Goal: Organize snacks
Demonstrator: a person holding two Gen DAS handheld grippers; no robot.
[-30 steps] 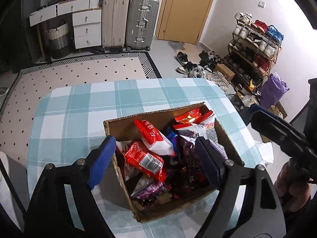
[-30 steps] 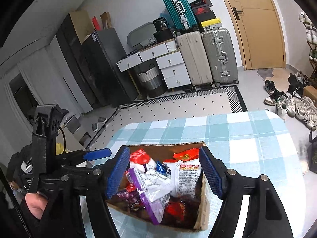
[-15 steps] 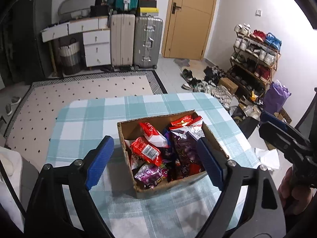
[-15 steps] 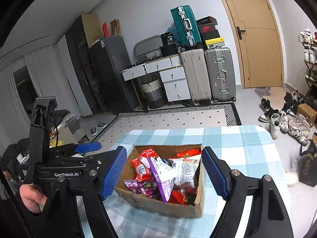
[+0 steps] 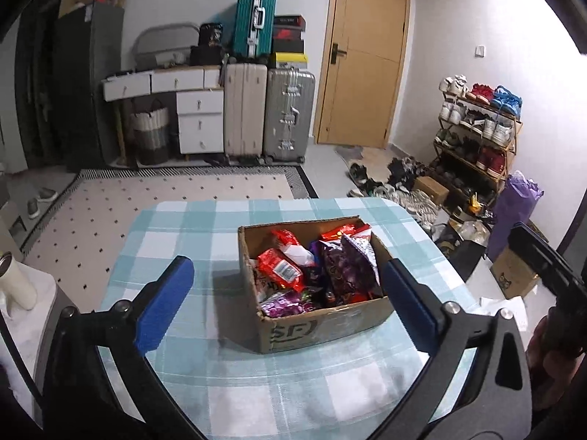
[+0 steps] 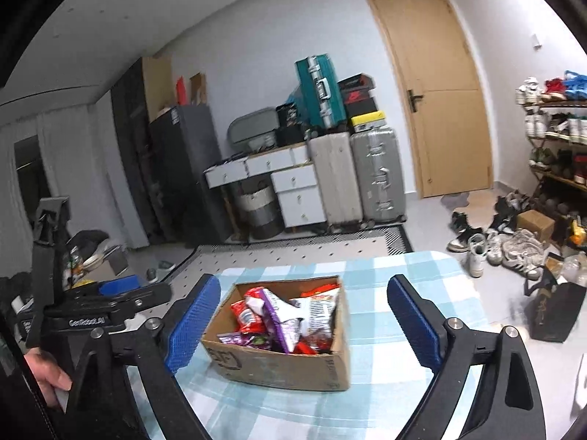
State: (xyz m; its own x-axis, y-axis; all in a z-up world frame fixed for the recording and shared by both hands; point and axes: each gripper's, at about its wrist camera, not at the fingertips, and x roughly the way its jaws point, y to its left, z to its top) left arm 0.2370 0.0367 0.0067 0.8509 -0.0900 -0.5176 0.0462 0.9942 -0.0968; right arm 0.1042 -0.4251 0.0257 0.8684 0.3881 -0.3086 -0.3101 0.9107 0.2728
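A cardboard box (image 5: 323, 324) full of red, purple and white snack packets (image 5: 280, 273) stands on a table with a blue-and-white checked cloth (image 5: 190, 242). My left gripper (image 5: 290, 300) is open and empty, raised above and in front of the box. My right gripper (image 6: 304, 317) is open and empty, also held back from the box (image 6: 279, 363), whose snack packets (image 6: 290, 311) show in the right wrist view. The left gripper's body shows at the left of the right wrist view (image 6: 110, 315); the right one's shows at the right edge of the left wrist view (image 5: 543, 260).
A white bottle (image 5: 14, 282) stands on a grey surface left of the table. Beyond the table are a dotted rug (image 5: 165, 190), suitcases (image 5: 290, 113), white drawers (image 5: 200, 121), a wooden door (image 5: 363, 55) and a shoe rack with shoes on the floor (image 5: 477, 128).
Both grippers have pulled up and back from the box, so it looks smaller and farther away. Both stay open and empty. The snacks have not moved.
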